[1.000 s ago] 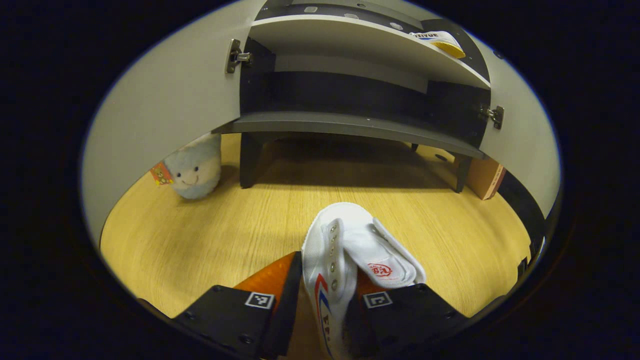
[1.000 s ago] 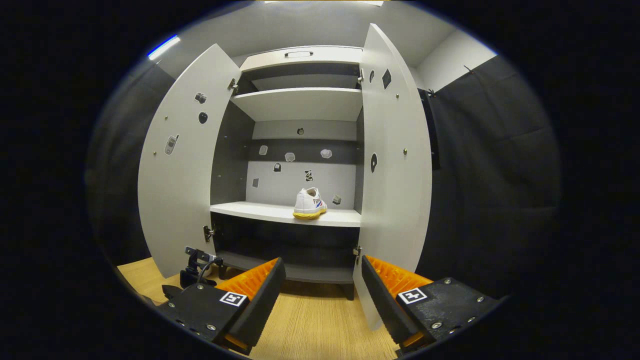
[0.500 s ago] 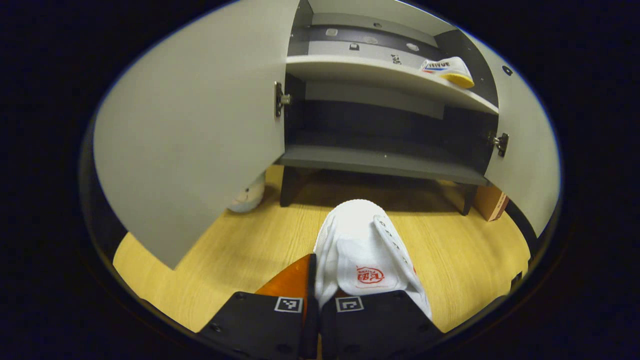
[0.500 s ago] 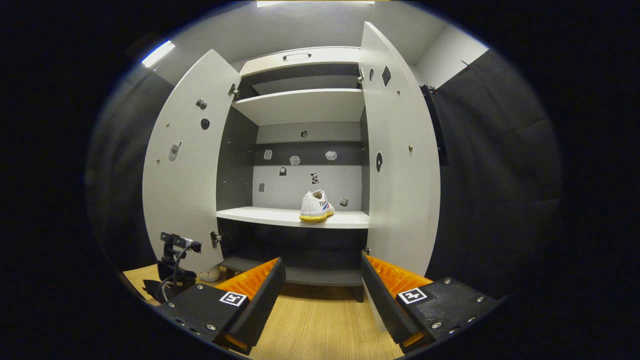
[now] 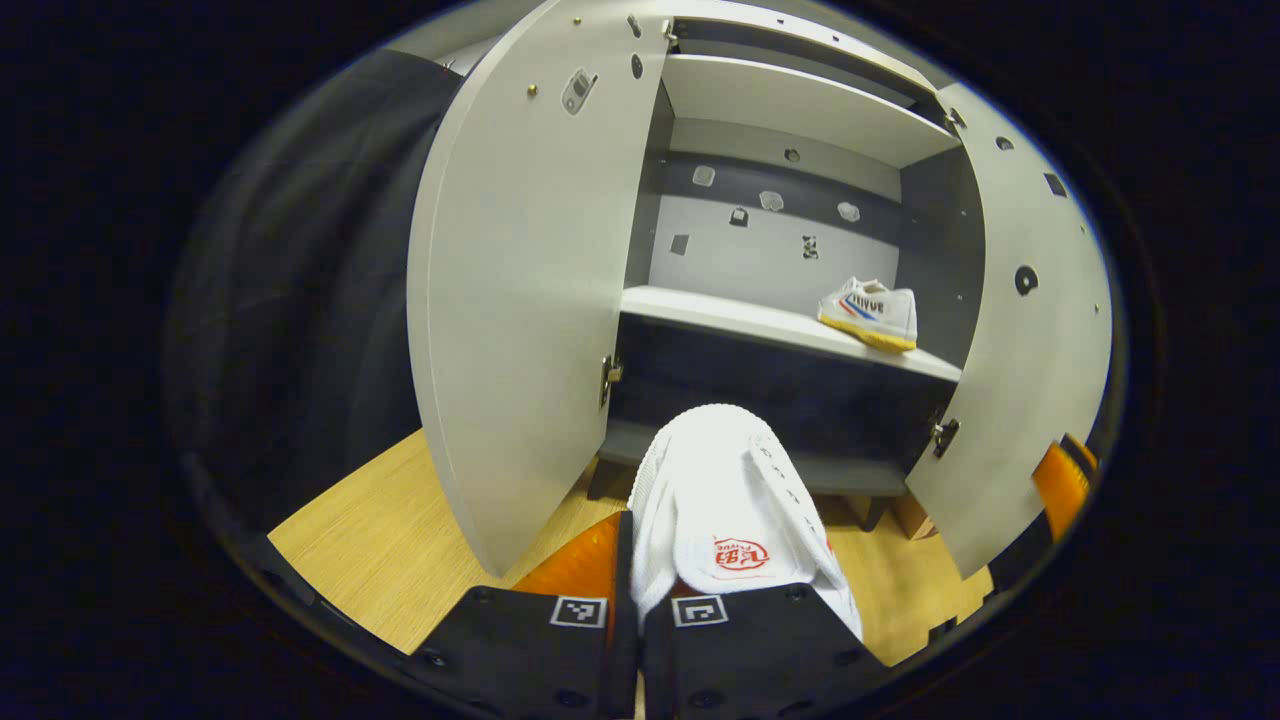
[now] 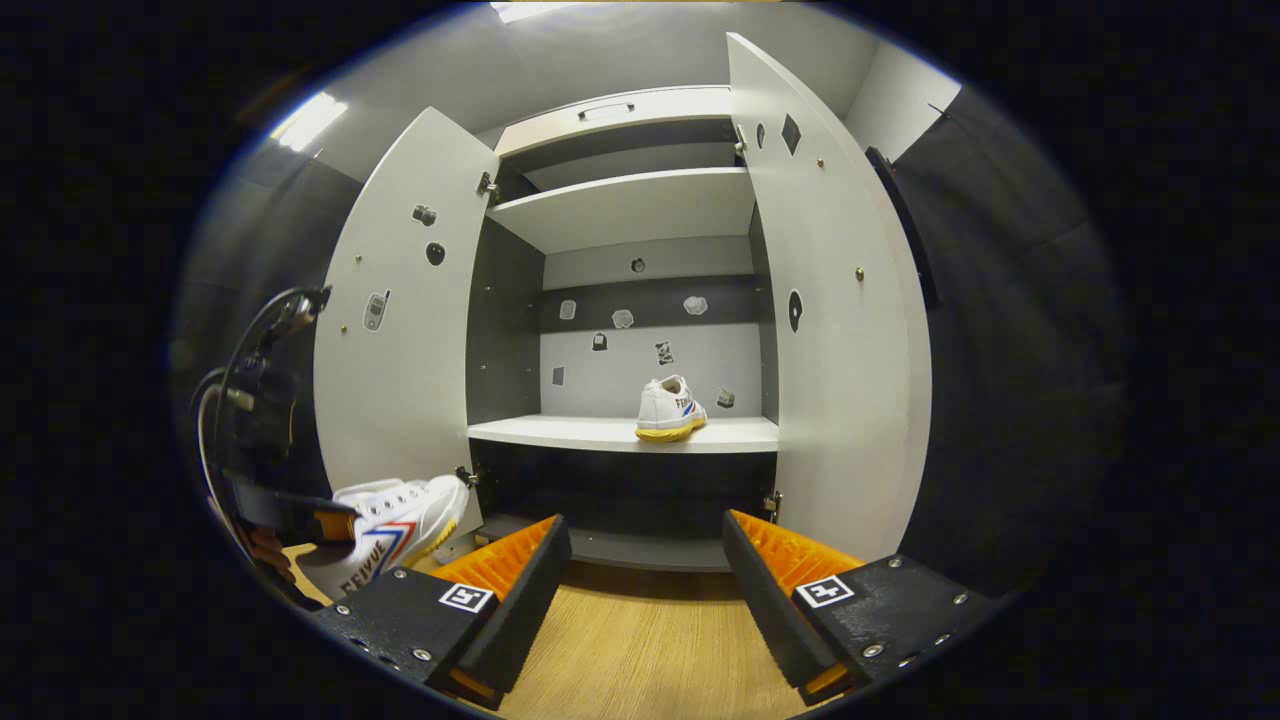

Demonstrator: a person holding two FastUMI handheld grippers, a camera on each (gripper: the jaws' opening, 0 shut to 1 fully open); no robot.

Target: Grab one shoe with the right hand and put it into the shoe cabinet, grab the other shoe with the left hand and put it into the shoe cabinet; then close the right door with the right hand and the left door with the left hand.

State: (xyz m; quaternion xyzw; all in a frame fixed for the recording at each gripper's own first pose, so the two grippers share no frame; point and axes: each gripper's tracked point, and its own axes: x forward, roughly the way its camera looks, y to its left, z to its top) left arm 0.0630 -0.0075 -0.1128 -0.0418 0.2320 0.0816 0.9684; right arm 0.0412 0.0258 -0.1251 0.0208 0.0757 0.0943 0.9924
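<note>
My left gripper (image 5: 638, 590) is shut on a white sneaker (image 5: 728, 510), pinching its side wall, toe pointing at the open shoe cabinet (image 5: 770, 320). In the right gripper view this held sneaker (image 6: 395, 525) hangs in the air at the lower left, in front of the left door (image 6: 400, 330). The other white sneaker (image 5: 870, 312) (image 6: 668, 410) with a yellow sole stands on the middle shelf (image 6: 620, 432), toward its right side. My right gripper (image 6: 645, 575) is open and holds nothing, low in front of the cabinet. Both doors stand wide open, the right door (image 6: 835, 330) beside it.
The wooden floor (image 6: 650, 660) runs under the cabinet's legs. An upper shelf (image 6: 630, 205) and a dark bottom shelf (image 6: 620, 545) have nothing on them. Black cloth walls flank the cabinet. A brown box (image 5: 915, 520) sits on the floor by the right door.
My left gripper closed on the sneaker and lifted it off the floor, tilting up toward the cabinet's middle shelf. The right gripper stayed open and drifted slightly left.
</note>
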